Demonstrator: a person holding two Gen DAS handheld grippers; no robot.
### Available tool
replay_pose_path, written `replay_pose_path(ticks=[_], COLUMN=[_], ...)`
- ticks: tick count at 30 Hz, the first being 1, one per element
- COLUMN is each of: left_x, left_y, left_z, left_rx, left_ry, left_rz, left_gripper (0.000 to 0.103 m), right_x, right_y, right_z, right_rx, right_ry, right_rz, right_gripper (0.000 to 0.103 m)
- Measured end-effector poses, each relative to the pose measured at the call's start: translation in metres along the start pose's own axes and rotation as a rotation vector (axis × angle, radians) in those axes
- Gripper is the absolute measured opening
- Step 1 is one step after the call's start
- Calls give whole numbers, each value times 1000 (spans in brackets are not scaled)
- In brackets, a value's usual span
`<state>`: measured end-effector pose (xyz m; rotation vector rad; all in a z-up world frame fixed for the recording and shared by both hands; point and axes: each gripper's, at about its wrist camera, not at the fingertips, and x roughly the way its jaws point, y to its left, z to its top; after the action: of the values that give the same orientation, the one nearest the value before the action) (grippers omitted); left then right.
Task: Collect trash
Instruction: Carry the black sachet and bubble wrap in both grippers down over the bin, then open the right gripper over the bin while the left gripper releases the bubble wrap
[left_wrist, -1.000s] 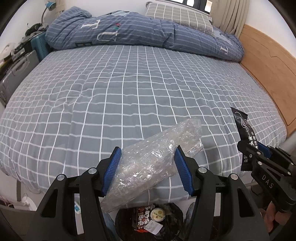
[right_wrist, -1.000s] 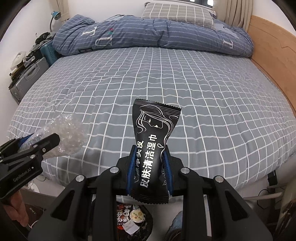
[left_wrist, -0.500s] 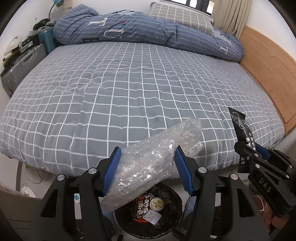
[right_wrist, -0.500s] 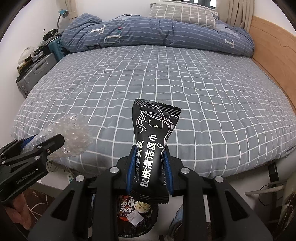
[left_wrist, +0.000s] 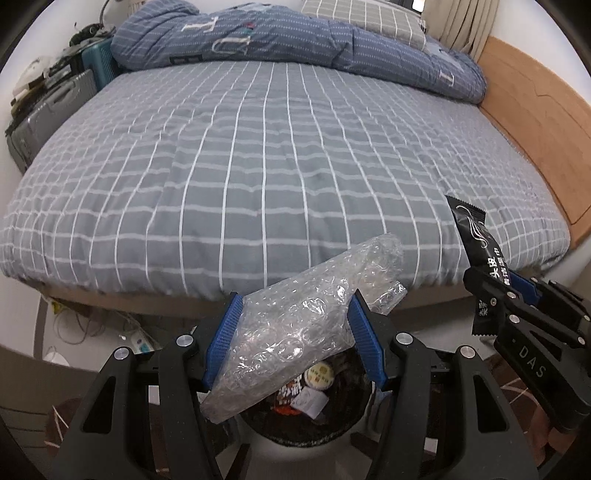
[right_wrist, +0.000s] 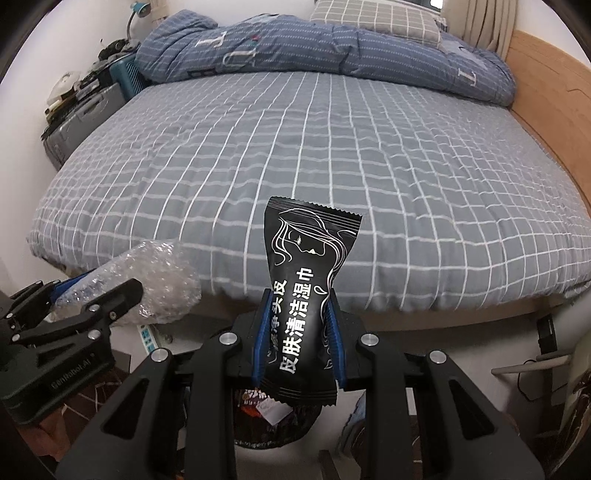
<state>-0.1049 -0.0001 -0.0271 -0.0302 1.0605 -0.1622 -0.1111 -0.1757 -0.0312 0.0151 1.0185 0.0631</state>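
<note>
My left gripper (left_wrist: 293, 332) is shut on a crumpled roll of clear bubble wrap (left_wrist: 295, 325), which sticks out up and to the right. Below it stands a round bin with a black liner (left_wrist: 314, 432), holding a noodle cup and paper scraps. My right gripper (right_wrist: 297, 332) is shut on a black wet-wipe packet (right_wrist: 306, 295) with white lettering, held upright over the bin (right_wrist: 273, 424). In the left wrist view the right gripper (left_wrist: 517, 291) with the packet (left_wrist: 476, 240) shows at the right. The left gripper (right_wrist: 92, 295) and bubble wrap (right_wrist: 162, 280) appear at the left of the right wrist view.
A bed with a grey checked sheet (left_wrist: 277, 166) fills the view ahead, its near edge just beyond the bin. A blue quilt (left_wrist: 295, 37) and pillow lie at its far end. Suitcases (left_wrist: 48, 107) stand at the left, a wooden bed side (left_wrist: 535, 122) at the right. Cables lie on the floor.
Both grippers have drawn back from the bed with their loads. The bed's near edge has moved up in the views and the bin below shows more fully.
</note>
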Motion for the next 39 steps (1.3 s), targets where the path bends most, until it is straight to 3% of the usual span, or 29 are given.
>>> replay_pose_path(ticks=[12,23,28,39], left_x=[21,66,90,111], left_y=[11,31,47,94], left_z=[-51,-83,-94,-106], left_rx=[-14,-46,-54,-121], left_ry=[90,167,222,257], left_rz=[0,22,41,104], left_gripper=[57,57,57,57], right_x=[17,65,99,146], right_y=[14,10,17,57], right_z=[-48,-86,-96,-101], right_rx=[-24,-20,-30,-112], right_ry=[84,189,261,339], right_rz=[23,24,33,89], right_gripper=[26,26,26,30])
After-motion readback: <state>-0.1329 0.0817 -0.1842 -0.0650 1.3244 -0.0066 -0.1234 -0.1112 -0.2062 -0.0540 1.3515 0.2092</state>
